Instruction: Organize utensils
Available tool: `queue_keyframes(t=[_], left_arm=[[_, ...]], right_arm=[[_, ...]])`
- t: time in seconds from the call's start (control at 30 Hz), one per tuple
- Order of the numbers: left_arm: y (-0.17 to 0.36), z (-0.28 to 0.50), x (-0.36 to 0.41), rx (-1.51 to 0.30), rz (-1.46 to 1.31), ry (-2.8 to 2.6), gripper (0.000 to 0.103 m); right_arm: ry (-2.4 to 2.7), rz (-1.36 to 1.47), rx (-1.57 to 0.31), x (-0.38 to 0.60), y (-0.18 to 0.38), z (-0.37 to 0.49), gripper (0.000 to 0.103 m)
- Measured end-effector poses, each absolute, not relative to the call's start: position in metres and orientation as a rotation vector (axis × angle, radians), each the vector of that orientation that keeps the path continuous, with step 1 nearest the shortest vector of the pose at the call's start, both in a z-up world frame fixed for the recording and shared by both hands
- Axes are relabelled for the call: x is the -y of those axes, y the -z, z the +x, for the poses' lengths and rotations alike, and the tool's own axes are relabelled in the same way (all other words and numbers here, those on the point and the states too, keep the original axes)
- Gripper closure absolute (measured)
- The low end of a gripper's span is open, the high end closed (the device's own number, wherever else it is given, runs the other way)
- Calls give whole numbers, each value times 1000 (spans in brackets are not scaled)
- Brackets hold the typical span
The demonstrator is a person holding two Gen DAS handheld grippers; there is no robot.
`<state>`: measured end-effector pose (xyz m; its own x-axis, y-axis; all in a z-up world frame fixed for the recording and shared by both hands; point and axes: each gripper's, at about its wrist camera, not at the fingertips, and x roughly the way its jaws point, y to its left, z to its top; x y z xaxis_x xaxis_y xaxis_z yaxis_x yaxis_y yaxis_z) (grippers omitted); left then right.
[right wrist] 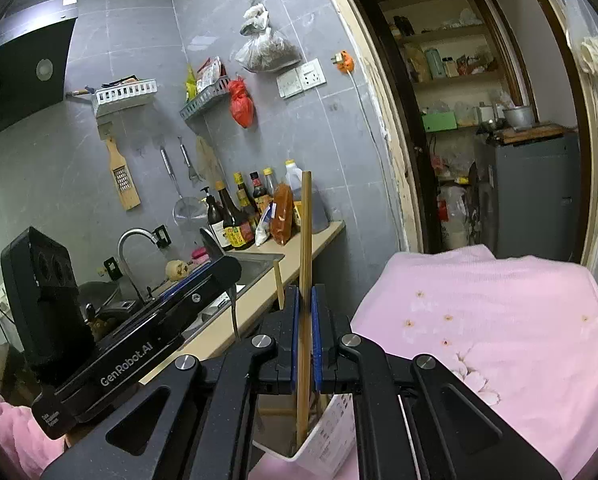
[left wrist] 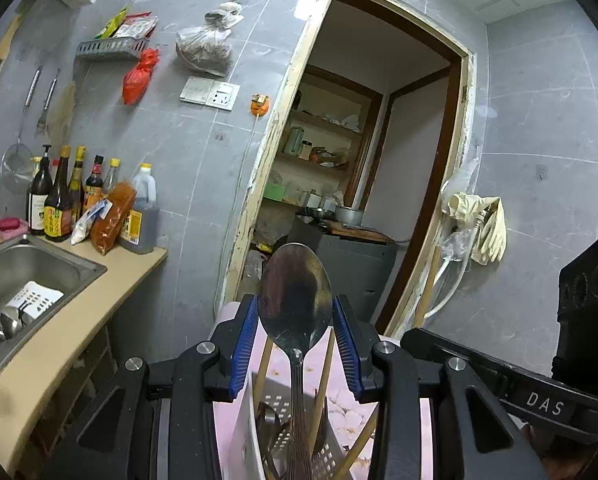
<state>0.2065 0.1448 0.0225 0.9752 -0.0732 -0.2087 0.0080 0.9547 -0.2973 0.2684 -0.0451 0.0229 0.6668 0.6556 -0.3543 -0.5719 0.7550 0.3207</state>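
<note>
A steel spoon (left wrist: 295, 292) stands upright in a white perforated utensil holder (left wrist: 287, 432), its bowl between the blue pads of my left gripper (left wrist: 295, 312), which is open with gaps on both sides. Wooden chopsticks (left wrist: 325, 392) lean in the same holder. My right gripper (right wrist: 306, 304) is shut on a wooden chopstick (right wrist: 306, 240), held upright with its lower end inside the holder (right wrist: 331, 432). A second chopstick (right wrist: 279, 284) stands just left of it. The holder sits on a pink cloth (right wrist: 499, 320).
A counter (left wrist: 111, 280) with a steel sink (left wrist: 27, 276) lies to the left; a white rack with utensils (left wrist: 31, 300) sits in the sink. Sauce bottles (left wrist: 63, 200) line the wall. An open doorway (left wrist: 363, 160) leads to shelves. The left gripper's body (right wrist: 139, 340) crosses the right view.
</note>
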Motion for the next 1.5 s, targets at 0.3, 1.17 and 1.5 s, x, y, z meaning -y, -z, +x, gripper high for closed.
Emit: queue_keyframes(t=[0.3,1.17,1.5], left_arm=[[-16,201,-140,-266,-231,53,66],[-40,166,-133,-340,-199,73,24],[-29,113,-101,-358,-183,22,0]], right_arm=[[-697,172,-499,42,-14,265,97],[-508,162,-437,84,-40,219,54],[-339,98,-440,150,-38,164,9]])
